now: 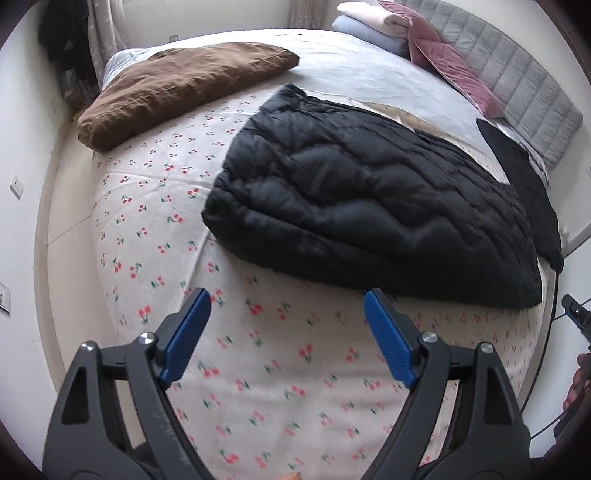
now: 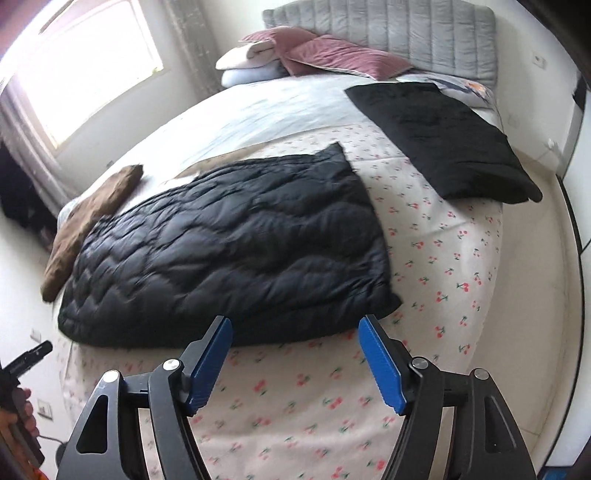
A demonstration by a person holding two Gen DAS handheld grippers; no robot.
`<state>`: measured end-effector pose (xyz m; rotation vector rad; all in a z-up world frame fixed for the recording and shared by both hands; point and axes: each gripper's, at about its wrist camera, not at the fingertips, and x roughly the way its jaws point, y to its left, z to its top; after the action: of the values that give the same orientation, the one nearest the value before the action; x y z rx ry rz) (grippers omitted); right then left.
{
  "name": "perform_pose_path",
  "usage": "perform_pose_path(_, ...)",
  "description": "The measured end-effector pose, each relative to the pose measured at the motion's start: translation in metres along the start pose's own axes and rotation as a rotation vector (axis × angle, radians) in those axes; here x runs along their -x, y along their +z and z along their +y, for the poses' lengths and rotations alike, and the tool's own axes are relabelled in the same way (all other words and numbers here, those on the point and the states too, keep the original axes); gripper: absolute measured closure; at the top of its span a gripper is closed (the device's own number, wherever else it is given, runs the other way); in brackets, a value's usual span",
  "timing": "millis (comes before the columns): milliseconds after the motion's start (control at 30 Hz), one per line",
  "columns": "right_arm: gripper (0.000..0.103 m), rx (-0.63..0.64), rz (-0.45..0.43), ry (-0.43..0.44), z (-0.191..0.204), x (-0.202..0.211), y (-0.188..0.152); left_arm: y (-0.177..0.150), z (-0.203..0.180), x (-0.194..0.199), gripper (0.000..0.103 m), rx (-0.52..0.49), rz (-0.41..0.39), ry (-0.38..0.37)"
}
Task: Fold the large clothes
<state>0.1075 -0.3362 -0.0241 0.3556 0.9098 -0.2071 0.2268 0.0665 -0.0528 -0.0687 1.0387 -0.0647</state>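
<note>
A black quilted puffer garment [image 1: 369, 195] [image 2: 229, 243] lies folded into a rough rectangle on the cherry-print bedspread [image 1: 258, 369] [image 2: 295, 398]. My left gripper [image 1: 288, 299] hangs open above the spread, just short of the garment's near edge, with nothing between its blue pads [image 1: 186, 336]. In the right wrist view my right gripper [image 2: 295, 325] is open too, its tips over the garment's front edge and nothing held. Each view catches the other gripper at its border, with a hand [image 1: 576, 380] [image 2: 26, 406] on it.
A folded brown garment [image 1: 177, 85] [image 2: 88, 218] lies at the bed's far left. A folded black garment [image 2: 443, 140] [image 1: 524, 177] sits at the right edge. Pink pillows [image 2: 332, 55] and folded pale cloths [image 1: 369, 22] rest by the grey headboard [image 2: 388, 29]. Floor [image 2: 535, 295] surrounds the bed.
</note>
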Motion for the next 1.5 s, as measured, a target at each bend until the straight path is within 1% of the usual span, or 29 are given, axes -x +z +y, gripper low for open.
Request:
perform_pose_path(100,0.03,0.046,0.004,-0.038,0.021,0.005,-0.008,-0.01,-0.018,0.011,0.009,-0.029,-0.003,0.017)
perform_pose_path(133,0.03,0.054,0.006,-0.043,0.026,0.007,-0.01,-0.013,-0.024,0.014,0.009,-0.041,-0.003,0.02)
perform_pose_path(233,0.029,0.081,0.009,-0.047,0.042,0.012,-0.019,-0.021,-0.037,0.018,0.008,-0.067,0.01,0.034)
perform_pose_path(400,0.026,0.154,0.017,-0.061,0.069,0.017,-0.034,-0.036,-0.06,0.023,0.008,-0.112,0.034,0.035)
perform_pose_path(567,0.025,0.177,0.034,-0.036,0.085,0.019,-0.05,-0.049,-0.08,0.027,0.008,-0.155,0.038,0.034)
perform_pose_path(667,0.024,0.186,0.05,-0.022,0.089,0.017,-0.057,-0.055,-0.088,0.029,0.008,-0.175,0.04,0.022)
perform_pose_path(767,0.024,0.189,0.057,-0.035,0.089,0.016,-0.06,-0.059,-0.096,0.032,0.008,-0.188,0.037,0.01)
perform_pose_path(1100,0.024,0.192,0.029,-0.067,0.087,0.026,-0.058,-0.06,-0.116,0.044,0.008,-0.222,0.004,-0.001)
perform_pose_path(1500,0.024,0.189,0.031,-0.052,0.091,0.026,-0.058,-0.056,-0.123,0.049,0.008,-0.22,-0.012,-0.018)
